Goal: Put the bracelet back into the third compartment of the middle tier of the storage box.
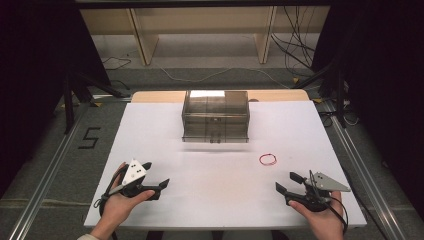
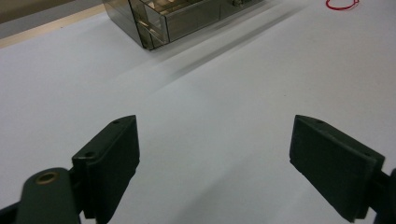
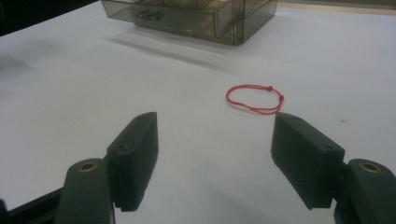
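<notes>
Both matte black tools, left tool [image 1: 155, 174] and right tool [image 1: 287, 181], gape released over smooth white table [image 1: 210, 195] near thin red cord loop [image 3: 255, 99].

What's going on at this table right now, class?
A person sits at a white table with a two-jaw tool in each hand. The left tool and the right tool both rest near the front edge, jaws open and holding nothing. A smoky clear drawer box stands at the far side, drawers closed. A red string loop lies flat between the box and the right tool, untouched.
</notes>
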Tool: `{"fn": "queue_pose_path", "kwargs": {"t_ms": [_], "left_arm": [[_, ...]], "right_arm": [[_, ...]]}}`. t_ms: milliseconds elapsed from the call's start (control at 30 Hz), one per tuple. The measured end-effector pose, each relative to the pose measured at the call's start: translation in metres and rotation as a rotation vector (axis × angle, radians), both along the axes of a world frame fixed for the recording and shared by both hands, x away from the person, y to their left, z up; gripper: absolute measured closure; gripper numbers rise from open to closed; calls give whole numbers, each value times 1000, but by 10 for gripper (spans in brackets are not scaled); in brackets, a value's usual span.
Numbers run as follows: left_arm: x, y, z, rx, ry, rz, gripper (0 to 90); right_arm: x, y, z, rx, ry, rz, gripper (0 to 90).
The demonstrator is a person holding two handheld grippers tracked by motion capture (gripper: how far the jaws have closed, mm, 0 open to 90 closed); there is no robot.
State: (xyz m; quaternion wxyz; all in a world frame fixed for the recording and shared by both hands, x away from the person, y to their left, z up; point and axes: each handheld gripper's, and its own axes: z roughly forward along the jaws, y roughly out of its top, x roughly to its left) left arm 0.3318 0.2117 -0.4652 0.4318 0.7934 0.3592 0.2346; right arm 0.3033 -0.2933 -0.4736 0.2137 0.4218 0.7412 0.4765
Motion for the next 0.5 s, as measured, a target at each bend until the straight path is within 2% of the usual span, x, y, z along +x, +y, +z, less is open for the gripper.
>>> {"fn": "queue_pose_path", "kwargs": {"t_ms": [300,500], "left_arm": [[0,-2,0,0,4,-2,159],[1,-2,-1,0,9,-1,160]], "right_arm": [[14,2,4,-17,22,-33,341],[32,2,8,-18,47,-70,384]]}}
